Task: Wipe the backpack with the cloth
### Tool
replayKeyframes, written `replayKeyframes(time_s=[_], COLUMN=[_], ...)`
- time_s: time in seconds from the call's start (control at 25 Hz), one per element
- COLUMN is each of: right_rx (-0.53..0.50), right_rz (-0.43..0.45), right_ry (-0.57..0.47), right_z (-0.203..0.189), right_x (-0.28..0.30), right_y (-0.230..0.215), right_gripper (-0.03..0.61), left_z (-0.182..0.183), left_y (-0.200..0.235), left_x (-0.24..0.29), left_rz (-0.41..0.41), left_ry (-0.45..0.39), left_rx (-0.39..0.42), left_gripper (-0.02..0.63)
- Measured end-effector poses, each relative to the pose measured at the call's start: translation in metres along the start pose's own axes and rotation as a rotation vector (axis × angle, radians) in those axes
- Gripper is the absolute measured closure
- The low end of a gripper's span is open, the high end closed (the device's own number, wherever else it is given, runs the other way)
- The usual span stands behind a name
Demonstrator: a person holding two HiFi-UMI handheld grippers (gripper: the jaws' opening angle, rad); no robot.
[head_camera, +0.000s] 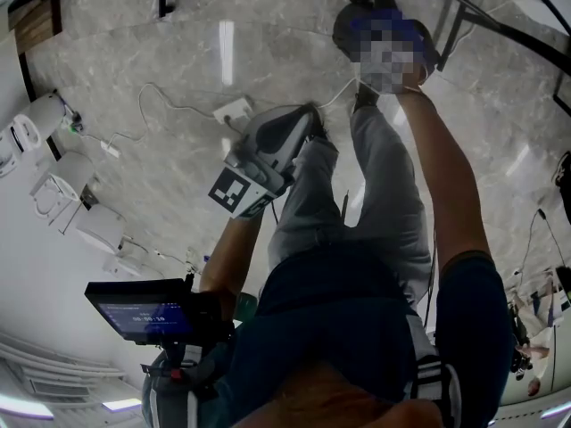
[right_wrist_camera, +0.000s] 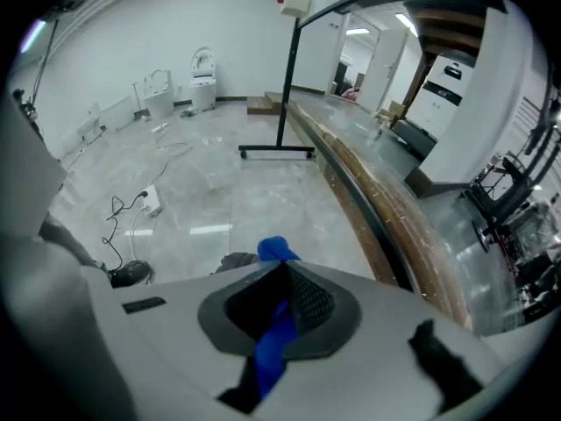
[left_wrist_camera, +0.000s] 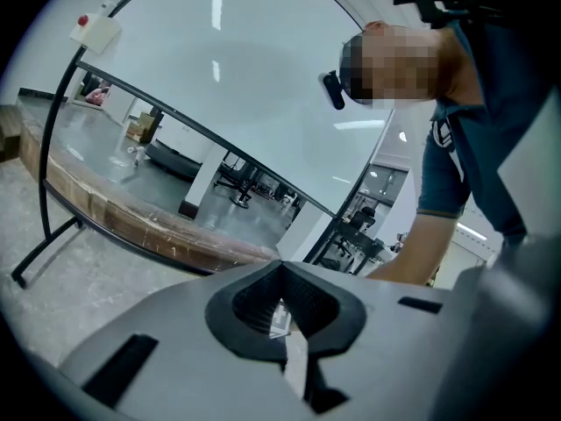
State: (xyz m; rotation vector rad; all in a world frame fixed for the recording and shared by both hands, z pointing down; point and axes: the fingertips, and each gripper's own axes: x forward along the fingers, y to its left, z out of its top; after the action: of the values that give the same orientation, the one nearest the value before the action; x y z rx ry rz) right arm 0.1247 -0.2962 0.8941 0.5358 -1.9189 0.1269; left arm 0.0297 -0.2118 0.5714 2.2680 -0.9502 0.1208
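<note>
Blue cloth (right_wrist_camera: 273, 339) in shut R tool (right_wrist_camera: 282, 274)

Cloth (right_wrist_camera: 273, 250): bright blue, thin fabric, pinched tight btwn jaws of right hand-held gripper (right_wrist_camera: 285, 272). Bunched into a narrow, twisted strip running lengthwise down the jaw gap toward the camera. Small crumpled tuft sticks out past the tips, rounded, slightly left of centre. Held up off the grey marble floor (right_wrist_camera: 219, 182), touching nothing else. No dirt or wet patches discernible.
</note>
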Motion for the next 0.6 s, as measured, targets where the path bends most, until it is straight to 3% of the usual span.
replayKeyframes(time_s=[0.16, 0.36, 0.6], right_rx=[0.016, 0.021, 0.012], right_rz=[0.021, -0.021, -0.032], right_ry=[0.084, 0.107, 0.152], right_z=[-0.016, -0.041, -0.099], right_x=[0.03, 0.005, -0.03], right_y=[0.005, 0.001, 0.0], right_gripper=[0.568, 0.568, 0.568], left_z=[-0.007, -0.005, -0.002], left_y=[0.009, 0.008, 0.007], left_x=[0.003, 0.005, 0.012], left_rz=[0.016, 0.012, -0.002], left_ry=[0.018, 0.008, 0.004], left_rx=[0.003, -0.003, 0.004], left_gripper=[0.612, 0.612, 0.612])
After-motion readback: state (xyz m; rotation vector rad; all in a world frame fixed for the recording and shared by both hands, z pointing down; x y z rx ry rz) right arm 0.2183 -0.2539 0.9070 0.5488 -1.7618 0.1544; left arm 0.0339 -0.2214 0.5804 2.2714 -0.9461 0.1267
